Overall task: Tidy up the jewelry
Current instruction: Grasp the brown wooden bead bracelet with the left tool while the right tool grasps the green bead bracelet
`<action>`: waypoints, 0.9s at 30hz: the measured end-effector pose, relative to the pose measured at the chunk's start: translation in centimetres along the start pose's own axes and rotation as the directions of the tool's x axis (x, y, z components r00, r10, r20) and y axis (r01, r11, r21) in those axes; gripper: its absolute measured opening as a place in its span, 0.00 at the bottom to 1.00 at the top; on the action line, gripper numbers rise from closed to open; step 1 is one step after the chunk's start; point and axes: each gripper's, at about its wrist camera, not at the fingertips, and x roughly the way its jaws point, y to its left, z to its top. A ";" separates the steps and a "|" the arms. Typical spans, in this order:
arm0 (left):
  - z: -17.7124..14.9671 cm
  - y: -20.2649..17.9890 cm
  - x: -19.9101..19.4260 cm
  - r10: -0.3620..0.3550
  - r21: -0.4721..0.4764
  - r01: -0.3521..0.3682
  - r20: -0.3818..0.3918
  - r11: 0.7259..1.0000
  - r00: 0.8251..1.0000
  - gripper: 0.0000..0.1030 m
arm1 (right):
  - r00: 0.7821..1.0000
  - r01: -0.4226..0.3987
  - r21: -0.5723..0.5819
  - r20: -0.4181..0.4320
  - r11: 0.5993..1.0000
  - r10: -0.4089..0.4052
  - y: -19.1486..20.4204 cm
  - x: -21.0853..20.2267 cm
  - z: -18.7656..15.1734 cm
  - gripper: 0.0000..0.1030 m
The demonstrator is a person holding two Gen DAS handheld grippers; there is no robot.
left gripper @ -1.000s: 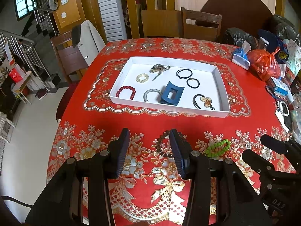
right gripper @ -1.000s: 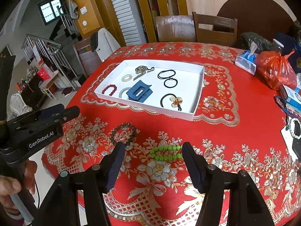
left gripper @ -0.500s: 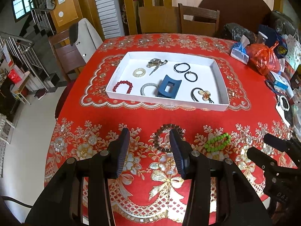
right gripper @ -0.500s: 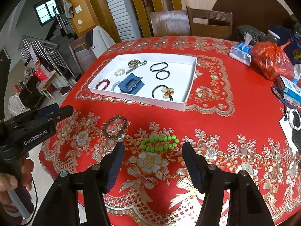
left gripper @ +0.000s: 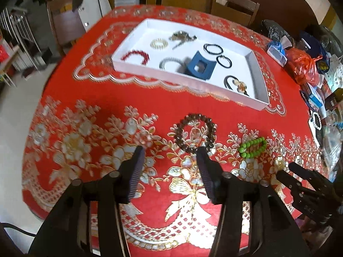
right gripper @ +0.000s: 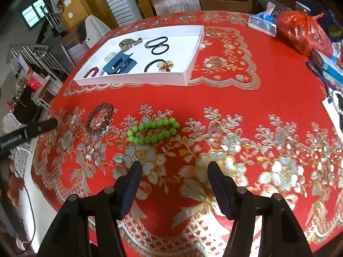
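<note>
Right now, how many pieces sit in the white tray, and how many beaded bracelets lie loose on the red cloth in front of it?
In the white tray: 8
Loose beaded bracelets on the cloth: 2, brown bracelet and green bracelet
Total: 10

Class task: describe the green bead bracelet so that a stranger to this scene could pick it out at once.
Find the white tray on the red tablecloth. Two bracelets lie on the cloth outside the tray, nearer the camera. Of the pair, it is the bright green bracelet, squashed into a flat oval; the brown bracelet beside it is dark and round.
</note>
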 end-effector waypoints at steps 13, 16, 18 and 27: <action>1.8 0.0 4.6 0.010 0.042 -0.006 -0.084 0.999 0.996 0.51 | 0.998 0.058 -0.025 -0.017 0.998 -0.058 0.8 5.0 3.8 0.49; 2.0 -0.3 5.4 0.009 0.068 -0.002 -0.098 0.998 0.995 0.51 | 0.994 0.110 -0.046 -0.013 0.993 -0.111 0.8 4.6 3.8 0.47; 2.1 -0.7 5.9 0.018 0.094 -0.008 -0.105 0.996 0.994 0.51 | 0.988 0.143 -0.058 -0.043 0.988 -0.145 0.4 4.6 3.7 0.47; 3.2 -1.3 7.9 0.045 0.116 -0.030 -0.127 0.993 0.991 0.51 | 0.999 0.045 0.025 -0.022 0.999 -0.044 -0.6 4.4 4.1 0.47</action>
